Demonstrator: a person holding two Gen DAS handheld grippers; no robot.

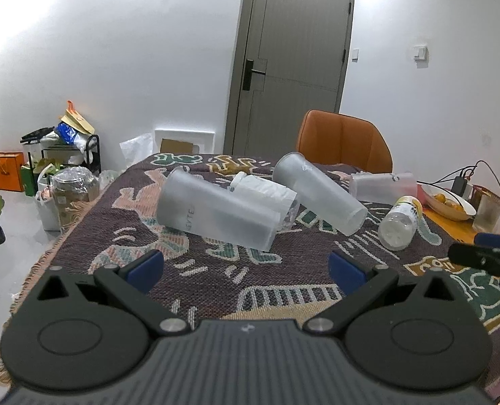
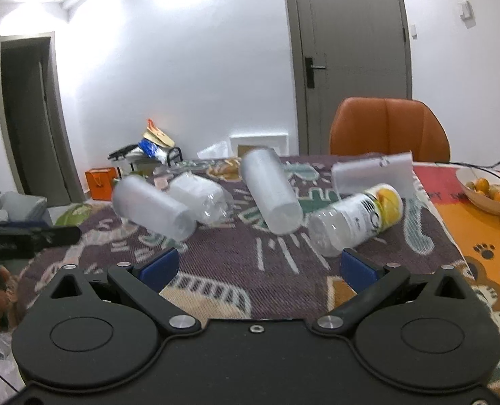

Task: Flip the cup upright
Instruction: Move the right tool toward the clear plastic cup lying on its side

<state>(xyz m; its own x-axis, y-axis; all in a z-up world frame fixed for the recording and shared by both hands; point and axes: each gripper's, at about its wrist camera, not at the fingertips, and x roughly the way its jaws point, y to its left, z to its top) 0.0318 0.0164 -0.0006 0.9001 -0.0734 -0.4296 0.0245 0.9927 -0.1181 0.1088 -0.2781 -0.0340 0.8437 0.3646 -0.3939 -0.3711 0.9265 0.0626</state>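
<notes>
Left gripper point(image 1: 246, 270) and right gripper point(image 2: 258, 270) agape, frosted cup point(image 1: 216, 214) lying ahead, rug point(image 1: 283, 270) between.

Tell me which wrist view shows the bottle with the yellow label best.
The right wrist view. The bottle with the yellow label lies on its side close ahead, its label and clear base both plain. In the left wrist view it sits off to the right, seen mostly base-on, with the label foreshortened.

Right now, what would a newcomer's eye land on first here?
Frosted cups lying toppled mid-table on the patterned blanket: the nearest cup left, another cup beside it. A yellow-labelled bottle lies right of them. Behind stands an orange chair; both claws, left claw and right claw, hover open, empty.
</notes>
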